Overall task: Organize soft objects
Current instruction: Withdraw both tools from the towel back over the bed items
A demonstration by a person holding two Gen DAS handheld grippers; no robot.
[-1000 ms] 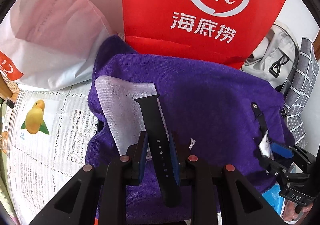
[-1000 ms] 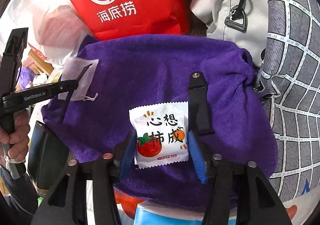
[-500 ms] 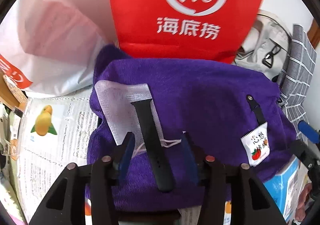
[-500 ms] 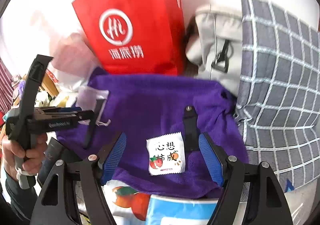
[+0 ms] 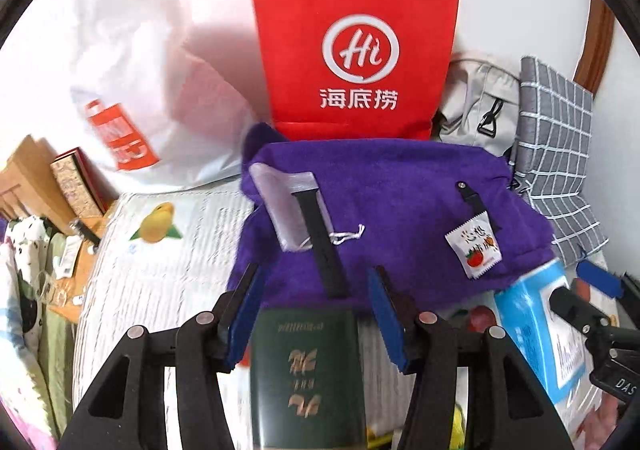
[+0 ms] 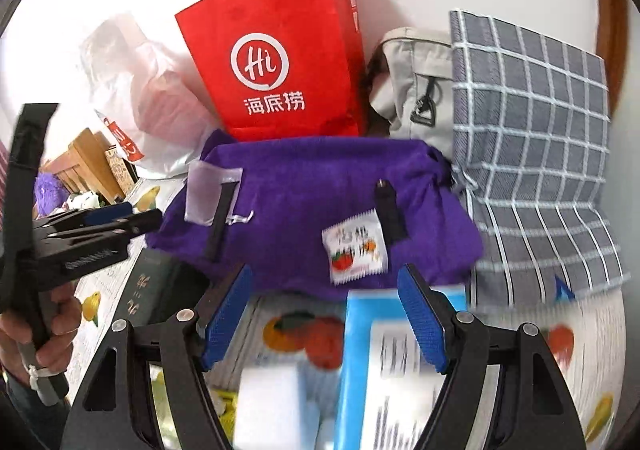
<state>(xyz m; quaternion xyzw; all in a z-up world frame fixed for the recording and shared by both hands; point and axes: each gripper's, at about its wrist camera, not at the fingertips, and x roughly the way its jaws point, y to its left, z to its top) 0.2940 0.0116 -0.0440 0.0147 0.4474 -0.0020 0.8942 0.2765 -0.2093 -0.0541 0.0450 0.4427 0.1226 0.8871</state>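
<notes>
Both the left claw and right claw hang spread and empty just short of the folded purple towel, on which lie two black watch straps, a sheer mesh pouch and a white snack sachet.

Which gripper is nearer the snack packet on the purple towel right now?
Right. The right gripper sits open just in front of the snack packet, nearly lined up with it. The left gripper is open farther left, in front of the black watch strap.
</notes>
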